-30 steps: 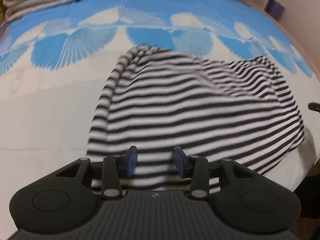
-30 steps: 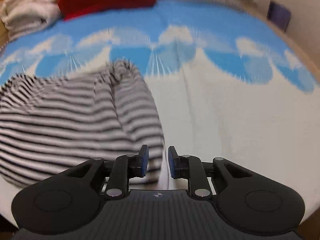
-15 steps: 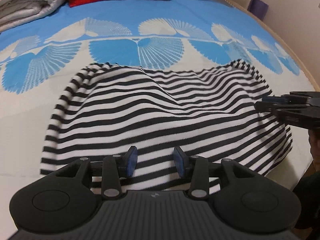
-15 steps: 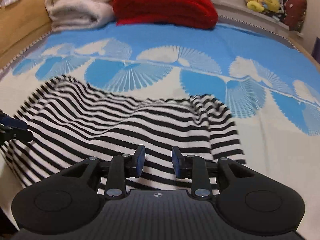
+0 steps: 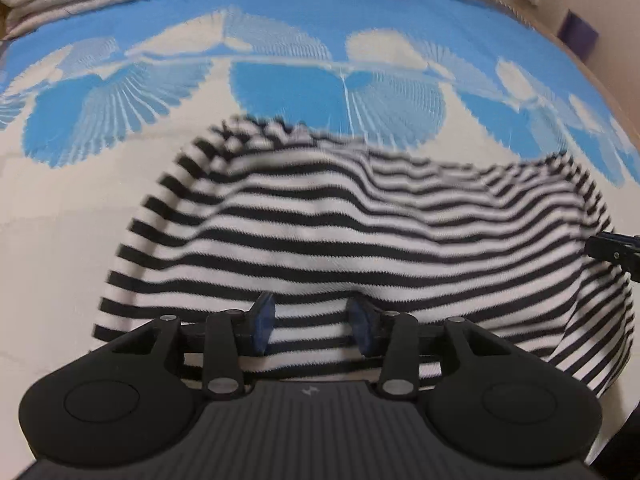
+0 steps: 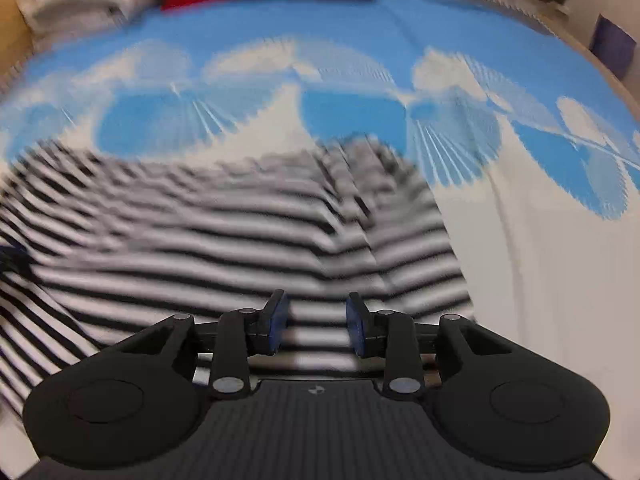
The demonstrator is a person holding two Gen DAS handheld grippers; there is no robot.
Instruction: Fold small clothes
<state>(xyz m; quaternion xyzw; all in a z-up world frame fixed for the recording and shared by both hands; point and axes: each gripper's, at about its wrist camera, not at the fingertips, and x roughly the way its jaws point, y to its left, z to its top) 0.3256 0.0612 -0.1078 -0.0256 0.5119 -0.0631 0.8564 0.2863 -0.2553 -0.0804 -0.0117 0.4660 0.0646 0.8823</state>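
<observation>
On the bed w/ the blue-and-white cover (image 5: 72,216) sits the striped top (image 5: 340,240), bunched and rumpled, not lying flat. Left gripper (image 5: 310,328) hangs over its near edge, jaws partly open, nothing pinched. Right gripper (image 6: 316,322) is over the other end; its jaws have just been opening, cloth below but not clamped. Imo barely started, no neat fold yet, pretty much all the folding's left.
</observation>
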